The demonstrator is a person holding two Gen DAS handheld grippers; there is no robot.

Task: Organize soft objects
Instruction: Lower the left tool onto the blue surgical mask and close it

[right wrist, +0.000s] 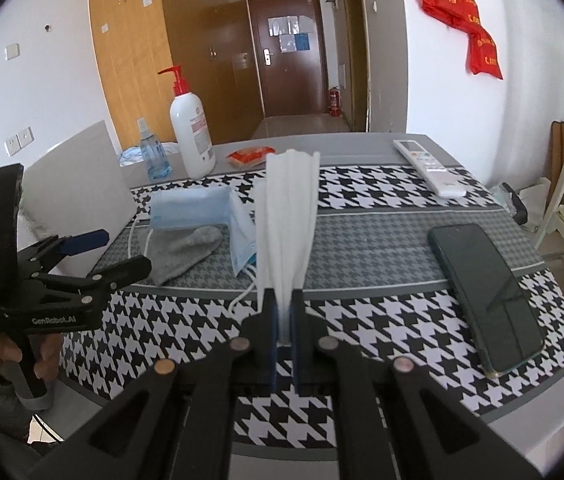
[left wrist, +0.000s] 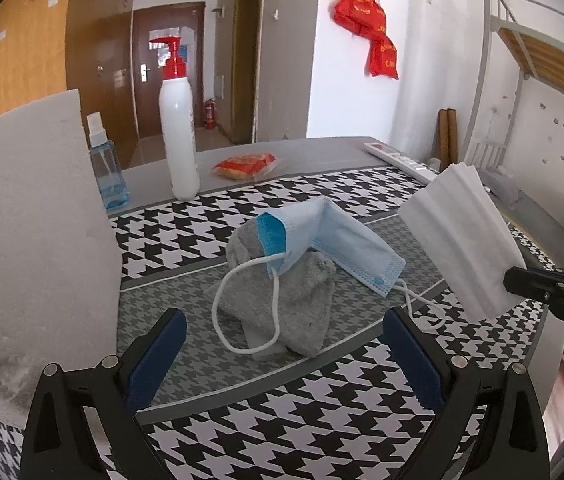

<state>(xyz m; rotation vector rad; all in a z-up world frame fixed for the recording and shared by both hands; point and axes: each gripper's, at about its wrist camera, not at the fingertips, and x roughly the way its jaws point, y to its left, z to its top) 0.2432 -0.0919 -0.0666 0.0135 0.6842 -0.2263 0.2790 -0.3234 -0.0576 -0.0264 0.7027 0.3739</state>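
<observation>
From the left wrist view, a table carries a black-and-white houndstooth cloth with a grey band across its middle, and beyond it a corridor runs to a dark wooden door; red bags hang on the white wall and a bunk bed frame stands at the right. A white pump bottle, a blue spray bottle and an orange snack packet stand or lie along the far edge, with a white foam board leaning at the left. On the grey band a blue face mask lies folded over a grey sock, its long side running from upper left to lower right, ear loops trailing toward the camera. The left gripper hovers just short of the pile, angled downward, jaws wide apart and nothing between them. At the right, a white face mask is lifted clear of the cloth, its long axis tilted up toward the left, pinched at its lower end by the right gripper. From the right wrist view, the same cloth holds a dark phone at the right and a white remote control behind it. The right gripper is clamped tight on the white face mask, which stands up and away from the camera, fanning wider at its far end. A hand at the left grips the handle of the left gripper, which points toward the grey sock and blue face mask.
</observation>
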